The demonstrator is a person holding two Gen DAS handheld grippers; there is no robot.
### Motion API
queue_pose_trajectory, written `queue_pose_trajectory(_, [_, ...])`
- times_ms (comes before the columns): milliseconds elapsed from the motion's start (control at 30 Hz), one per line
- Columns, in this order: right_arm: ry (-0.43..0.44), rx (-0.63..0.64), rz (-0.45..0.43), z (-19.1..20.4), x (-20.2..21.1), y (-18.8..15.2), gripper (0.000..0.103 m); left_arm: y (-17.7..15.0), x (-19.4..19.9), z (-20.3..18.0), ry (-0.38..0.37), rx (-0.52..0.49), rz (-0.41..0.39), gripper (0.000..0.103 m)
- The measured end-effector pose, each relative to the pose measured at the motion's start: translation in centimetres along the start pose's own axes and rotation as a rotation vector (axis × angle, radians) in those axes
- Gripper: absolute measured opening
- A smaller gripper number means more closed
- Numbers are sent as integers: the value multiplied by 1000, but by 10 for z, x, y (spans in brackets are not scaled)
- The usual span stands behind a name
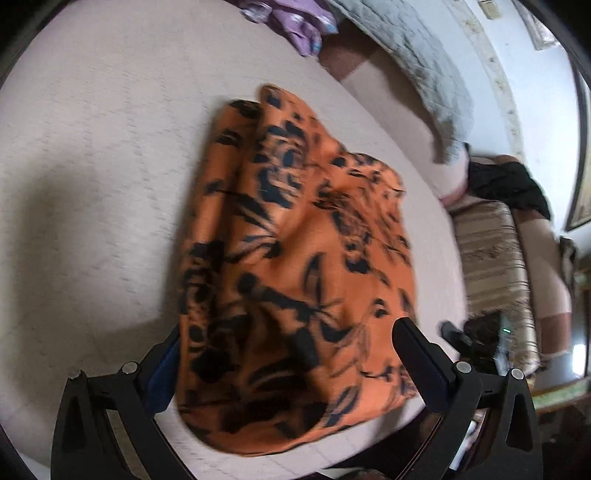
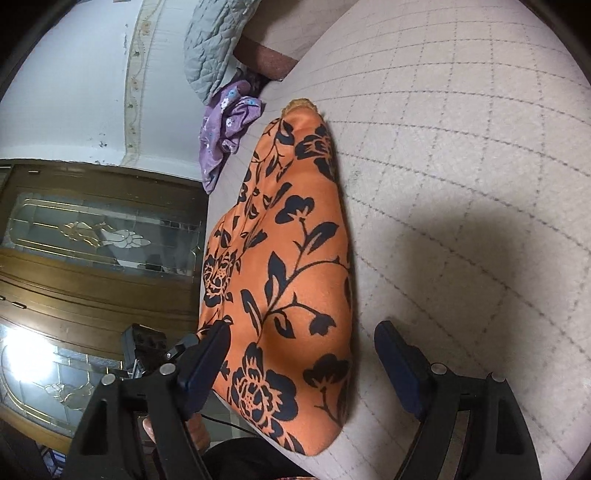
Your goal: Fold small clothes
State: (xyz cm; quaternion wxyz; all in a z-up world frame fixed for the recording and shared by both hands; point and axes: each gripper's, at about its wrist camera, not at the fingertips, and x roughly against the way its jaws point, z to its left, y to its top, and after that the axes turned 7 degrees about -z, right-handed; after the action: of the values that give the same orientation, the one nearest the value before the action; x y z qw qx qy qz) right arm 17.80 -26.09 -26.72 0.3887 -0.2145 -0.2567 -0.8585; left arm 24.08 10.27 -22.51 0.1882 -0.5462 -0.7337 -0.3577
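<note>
An orange garment with a black flower print (image 1: 295, 258) lies folded over on the pale quilted bed cover (image 1: 92, 184). In the left wrist view my left gripper (image 1: 291, 350) is open, its fingers standing either side of the garment's near end, above it. In the right wrist view the same garment (image 2: 284, 266) stretches away along the bed's left edge. My right gripper (image 2: 301, 350) is open, its two fingers straddling the garment's near end. Neither gripper holds the cloth. The left wrist view is blurred by motion.
A purple flowered cloth (image 2: 225, 122) lies crumpled at the far end of the bed, also in the left wrist view (image 1: 291, 22). A grey quilted blanket (image 2: 210, 48) lies beyond it. A wooden cabinet with glass doors (image 2: 96, 236) stands left of the bed. A striped sofa (image 1: 491, 277) stands to the right.
</note>
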Motion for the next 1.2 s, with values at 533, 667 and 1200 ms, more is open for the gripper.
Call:
queue_pose_trajectory(533, [-79, 59, -45, 23, -60, 6, 55, 9, -18, 4, -40, 29, -12, 58])
queue_pose_trajectory(667, [-98, 77, -74, 29, -65, 2, 46, 8, -20, 0, -32, 2, -28, 47])
queue_pose_trajectory(1200, [-101, 232, -301, 63, 56, 20, 39, -16, -23, -101, -113, -260, -198, 35])
